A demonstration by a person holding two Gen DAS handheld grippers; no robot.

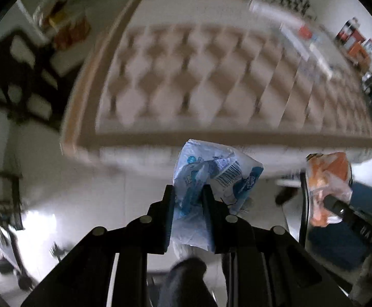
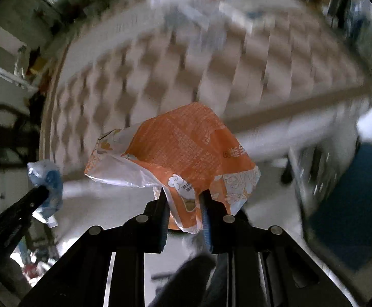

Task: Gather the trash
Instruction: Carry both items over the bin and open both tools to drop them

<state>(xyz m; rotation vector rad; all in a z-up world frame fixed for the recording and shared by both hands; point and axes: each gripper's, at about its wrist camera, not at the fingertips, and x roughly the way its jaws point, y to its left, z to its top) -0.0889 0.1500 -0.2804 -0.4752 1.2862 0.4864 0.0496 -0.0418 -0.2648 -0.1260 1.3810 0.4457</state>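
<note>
My left gripper clamps the blue wrapper, my right gripper the orange wrapper, clear of the desk for binning.

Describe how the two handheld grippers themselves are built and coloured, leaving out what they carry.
Both are matte black. The left gripper and right gripper each have two flat, blade-like fingers on angular black linkages with round silver pivot pins. Blue pad material lines the inner faces of the fingers. No cables, sleeves or readable markings show.
</note>
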